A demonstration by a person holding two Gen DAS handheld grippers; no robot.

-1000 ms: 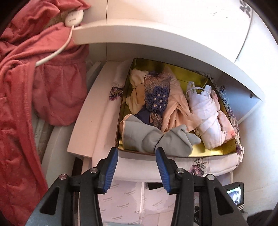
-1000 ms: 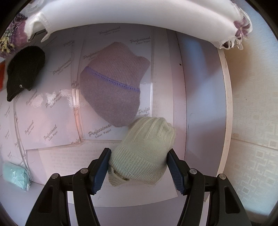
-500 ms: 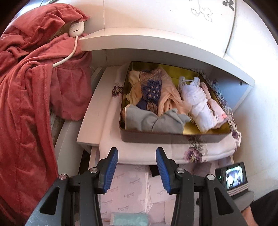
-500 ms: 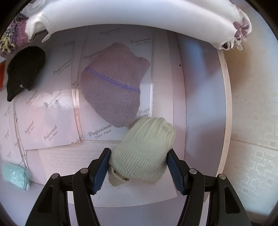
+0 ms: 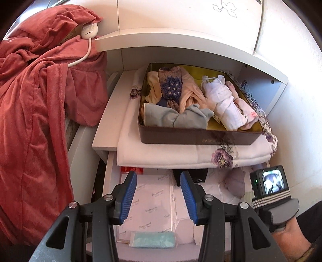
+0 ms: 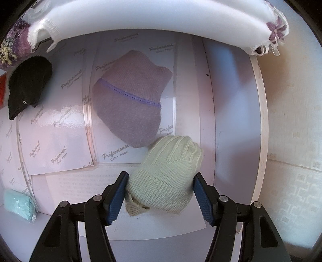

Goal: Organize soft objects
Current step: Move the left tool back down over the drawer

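Note:
In the right wrist view my right gripper (image 6: 161, 193) is open, its jaws on either side of a pale green knit hat (image 6: 167, 177) lying on the white surface. A mauve knit hat (image 6: 130, 106) with a purple stripe lies just beyond it, and a black hat (image 6: 26, 84) at the far left. In the left wrist view my left gripper (image 5: 158, 193) is open and empty, held above the paper-covered surface. Beyond it a dark tin box (image 5: 197, 137) full of folded soft items sits on a folded white floral cloth (image 5: 181, 155) on a shelf.
A red garment (image 5: 36, 112) hangs at the left. A teal packet (image 5: 152, 239) lies near the left gripper and also shows in the right wrist view (image 6: 18, 203). A wall (image 6: 291, 141) bounds the right side. The white cloth edge (image 6: 151, 18) overhangs the far end.
The left gripper has pulled back and down from the tin box, so the lower surface and teal packet come into view. The right gripper has stayed around the green hat.

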